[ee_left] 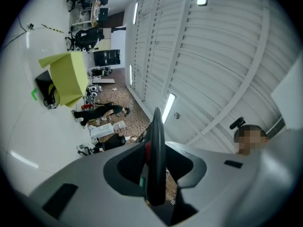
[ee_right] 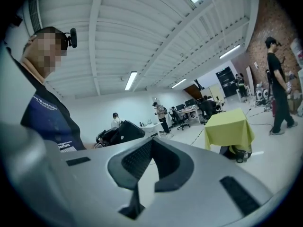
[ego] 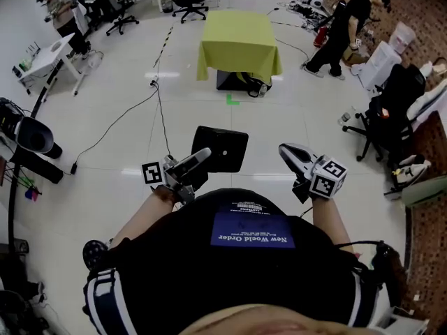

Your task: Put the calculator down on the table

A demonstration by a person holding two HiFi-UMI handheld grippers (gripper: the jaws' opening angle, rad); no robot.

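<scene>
In the head view the table [ego: 237,44], draped in a yellow-green cloth, stands some way ahead across the white floor. My left gripper [ego: 202,156] is shut on a flat black calculator [ego: 222,149], holding it by its near left edge in front of my body. The left gripper view shows the calculator [ee_left: 155,174] edge-on between the pads, with the table [ee_left: 70,77] far off at the left. My right gripper [ego: 286,150] is level with the left one and shut on nothing. Its tips [ee_right: 152,140] meet, and the table [ee_right: 227,126] lies beyond at the right.
Black cables [ego: 162,110] trail over the floor towards the table, and a green tape mark [ego: 232,101] lies before it. A person [ego: 342,33] stands at the back right near a black office chair [ego: 391,110]. A white desk [ego: 43,58] and a tripod [ego: 28,137] are at the left.
</scene>
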